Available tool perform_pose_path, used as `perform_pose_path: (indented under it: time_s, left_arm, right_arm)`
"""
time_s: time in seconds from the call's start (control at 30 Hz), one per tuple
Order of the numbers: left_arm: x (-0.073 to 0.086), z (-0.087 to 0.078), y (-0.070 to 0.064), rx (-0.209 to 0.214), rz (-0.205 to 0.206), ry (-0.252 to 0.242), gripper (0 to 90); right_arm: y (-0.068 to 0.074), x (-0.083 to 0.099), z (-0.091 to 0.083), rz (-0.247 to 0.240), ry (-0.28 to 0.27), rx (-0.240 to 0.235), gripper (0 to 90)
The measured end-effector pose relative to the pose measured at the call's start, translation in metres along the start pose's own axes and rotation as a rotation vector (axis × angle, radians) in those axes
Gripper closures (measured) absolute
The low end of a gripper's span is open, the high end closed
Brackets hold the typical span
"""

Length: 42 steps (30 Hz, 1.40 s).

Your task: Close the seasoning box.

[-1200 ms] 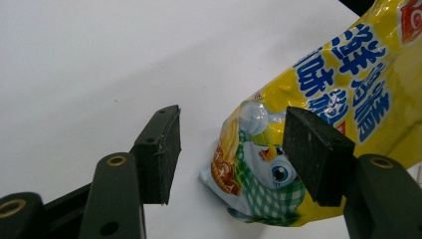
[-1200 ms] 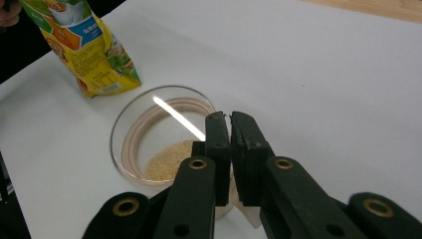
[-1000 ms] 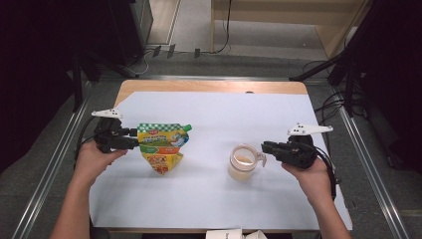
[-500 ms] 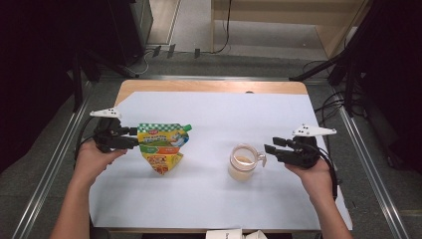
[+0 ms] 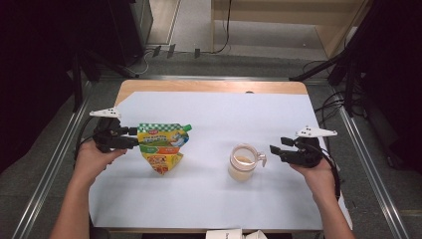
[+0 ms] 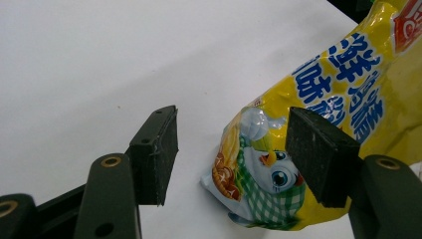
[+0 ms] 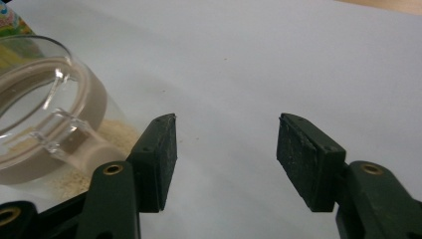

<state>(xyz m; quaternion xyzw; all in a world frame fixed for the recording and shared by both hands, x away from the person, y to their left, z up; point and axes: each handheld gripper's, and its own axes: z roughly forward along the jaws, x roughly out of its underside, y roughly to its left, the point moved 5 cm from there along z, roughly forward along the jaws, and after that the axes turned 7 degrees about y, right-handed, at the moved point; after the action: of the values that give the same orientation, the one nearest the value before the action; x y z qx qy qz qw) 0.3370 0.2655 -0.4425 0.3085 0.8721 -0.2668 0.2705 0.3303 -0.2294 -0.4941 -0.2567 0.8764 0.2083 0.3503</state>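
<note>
A yellow and green printed pouch (image 5: 161, 144) lies flat on the white table cover (image 5: 209, 114), left of centre. My left gripper (image 5: 130, 138) sits at the pouch's left edge. In the left gripper view it (image 6: 234, 134) is open, and the pouch (image 6: 338, 89) has a corner between the jaws, close to the right pad (image 6: 318, 154). A clear cup (image 5: 243, 162) with a handle (image 5: 261, 158) holds pale powder right of centre. My right gripper (image 5: 276, 152) is open a little to the right of the handle. In the right gripper view it (image 7: 226, 137) holds nothing, with the cup (image 7: 45, 124) at the left.
The wooden table edge (image 5: 214, 85) runs along the back, and metal rails (image 5: 370, 164) line both sides. Some white paper (image 5: 234, 234) lies at the front edge. Dark stands and cables (image 5: 343, 84) surround the table.
My right gripper has drawn back to the right, away from the cup's handle, and now stands clear of it. The left gripper and pouch have barely moved.
</note>
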Motion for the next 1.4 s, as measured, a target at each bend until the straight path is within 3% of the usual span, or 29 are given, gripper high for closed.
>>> perform_pose_path:
  time_s: [0.1, 0.27, 0.5, 0.6, 0.73, 1.4]
  left_arm:
    - [0.0, 0.0, 0.001, 0.003, -0.006, -0.001, 38.2]
    - [0.001, 0.0, 0.002, 0.001, -0.009, 0.004, 37.7]
    - [0.002, 0.002, 0.003, 0.0, -0.011, 0.014, 37.2]
    - [0.002, 0.002, 0.003, -0.001, -0.011, 0.017, 37.1]
    - [0.003, 0.002, 0.003, -0.002, -0.011, 0.018, 37.0]
    - [0.005, 0.004, 0.006, -0.005, -0.025, 0.021, 36.6]
  right_arm:
    - [-0.006, 0.003, 0.003, 0.014, -0.011, 0.026, 35.3]
    - [-0.015, 0.009, 0.009, -0.011, 0.006, 0.074, 29.8]
    - [-0.023, 0.013, 0.016, 0.013, 0.022, 0.106, 29.7]
    - [-0.024, 0.013, 0.017, 0.014, 0.028, 0.107, 29.1]
    - [-0.022, 0.014, 0.018, 0.013, 0.038, 0.066, 23.6]
    - [-0.023, 0.015, 0.018, 0.02, 0.05, 0.068, 23.7]
